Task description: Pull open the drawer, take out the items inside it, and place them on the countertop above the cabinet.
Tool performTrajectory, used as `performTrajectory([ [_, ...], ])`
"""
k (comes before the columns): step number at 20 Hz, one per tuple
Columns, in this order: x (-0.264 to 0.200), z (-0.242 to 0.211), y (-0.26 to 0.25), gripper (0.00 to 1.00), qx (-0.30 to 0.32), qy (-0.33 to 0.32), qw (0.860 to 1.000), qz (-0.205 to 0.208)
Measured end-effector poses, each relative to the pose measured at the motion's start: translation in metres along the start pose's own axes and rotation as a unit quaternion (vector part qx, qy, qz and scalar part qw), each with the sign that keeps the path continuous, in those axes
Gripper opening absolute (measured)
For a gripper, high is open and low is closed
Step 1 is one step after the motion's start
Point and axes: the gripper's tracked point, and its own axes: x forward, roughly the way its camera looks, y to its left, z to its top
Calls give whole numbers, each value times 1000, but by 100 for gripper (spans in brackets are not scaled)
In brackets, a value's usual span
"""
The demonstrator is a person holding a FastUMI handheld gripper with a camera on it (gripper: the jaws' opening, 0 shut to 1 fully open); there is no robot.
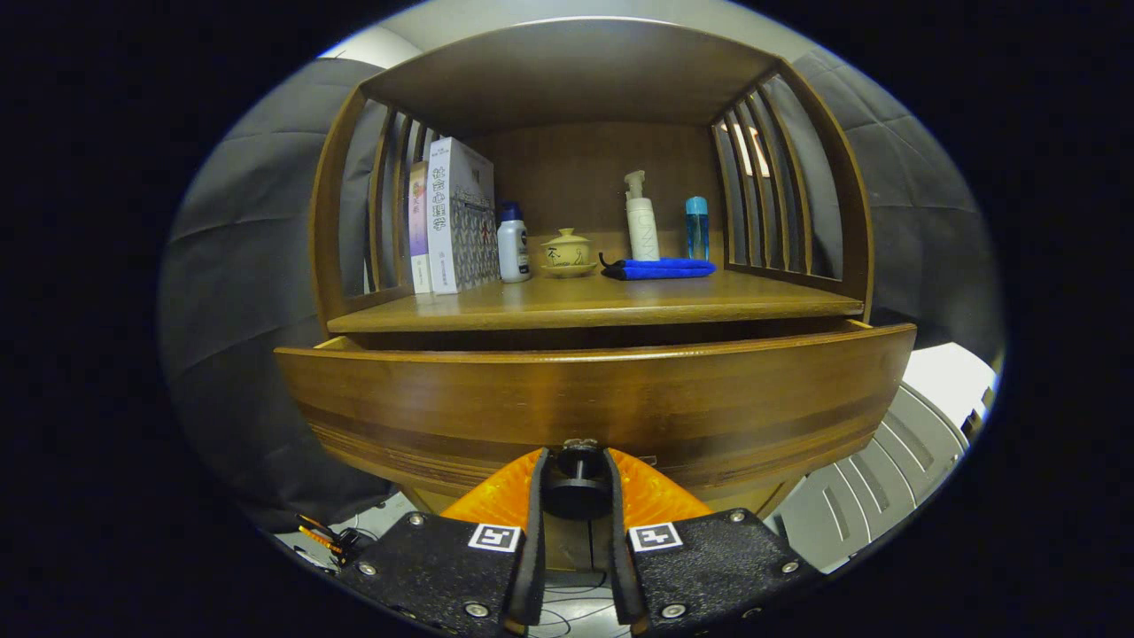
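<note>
Tongs sit nearest, orange fingers closed in on the dark round knob at the lower middle of the drawer front. Both fingers appear to press on the knob from left and right; grip looks firm.

Drawer is already out a little: a dark gap shows between its top edge and the table above the cabinet. Drawer contents hidden from this low angle; cannot tell what lies inside.

On the table, far side, left to right: books standing against the left slats, a small white bottle with blue cap, a lidded yellow cup on a saucer, a folded blue cloth, a tall white pump bottle behind it, a blue bottle near the right slats.

Judgement: task is at the pulling stage, early.

Risks from here:
- Knob is small and round; an off-axis pull could let the fingers slip off.
- A sharp tug could jolt the cabinet and tip the tall bottles or the cup lid.
- Pulling too far could drop the drawer off its runners.
- The near strip of table is bare, the best landing spot; the far row is crowded and easy to knock.
</note>
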Motion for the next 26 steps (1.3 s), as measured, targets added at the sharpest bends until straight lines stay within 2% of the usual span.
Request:
performTrajectory([
  [22, -99, -41, 12, 30, -7, -2, 1000, 25],
  [24, -101, -41, 13, 32, -4, -4, 1000, 29],
  [26, -105, -30, 15, 44, -2, -25, 999, 38],
])
